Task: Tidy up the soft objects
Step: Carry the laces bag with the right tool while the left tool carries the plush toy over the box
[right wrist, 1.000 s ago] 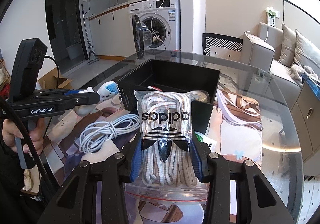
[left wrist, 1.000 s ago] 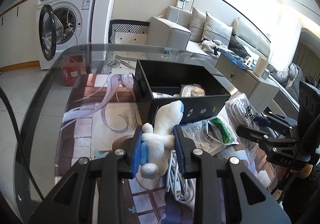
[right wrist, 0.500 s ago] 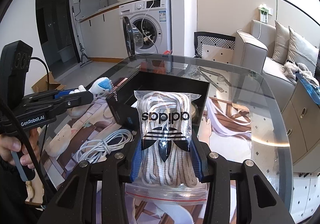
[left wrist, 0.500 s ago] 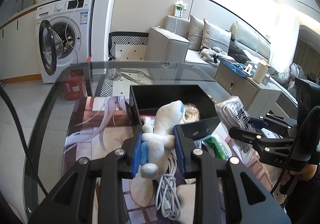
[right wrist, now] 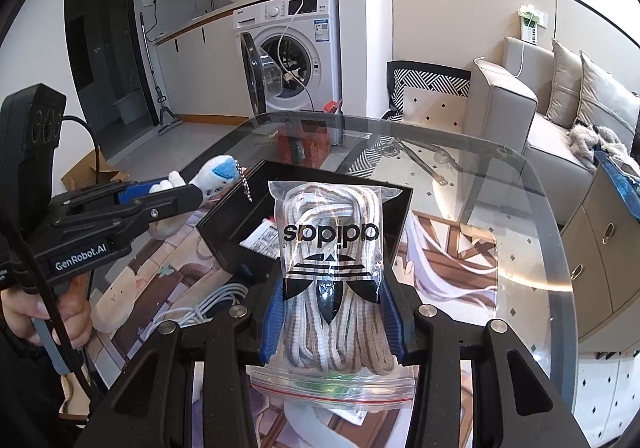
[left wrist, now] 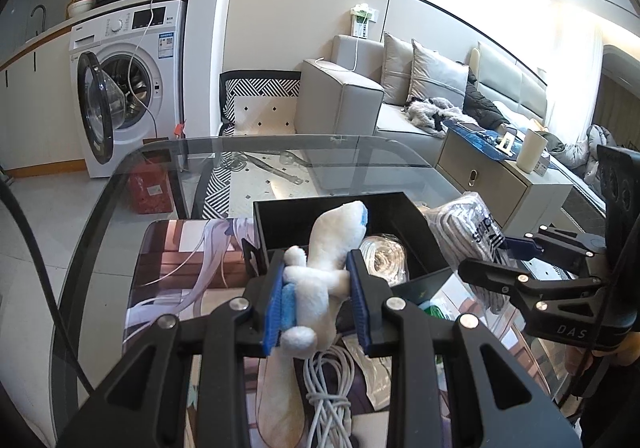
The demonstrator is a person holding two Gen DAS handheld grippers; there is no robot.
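My left gripper (left wrist: 316,300) is shut on a small white plush toy (left wrist: 320,264) with blue patches, held in the air over the near wall of the black box (left wrist: 296,219). The same toy (right wrist: 214,177), with a bead chain dangling, shows in the right wrist view at the box's left corner (right wrist: 224,215). My right gripper (right wrist: 332,312) is shut on a clear zip bag of striped laces (right wrist: 330,260) with a black logo, lifted in front of the box. In the left wrist view that bag (left wrist: 466,232) hangs beside the box's right wall.
The box sits on a printed mat (left wrist: 180,272) on a round glass table (right wrist: 532,215). A coiled white cable (left wrist: 326,392) and flat packets lie on the mat near me. A wrapped roll (left wrist: 384,256) lies inside the box. A person's hand (right wrist: 40,312) grips the left handle.
Both grippers have risen and moved toward the box with their loads. The plush now hangs over the box's near wall, and the lace bag sits closer to its right side.
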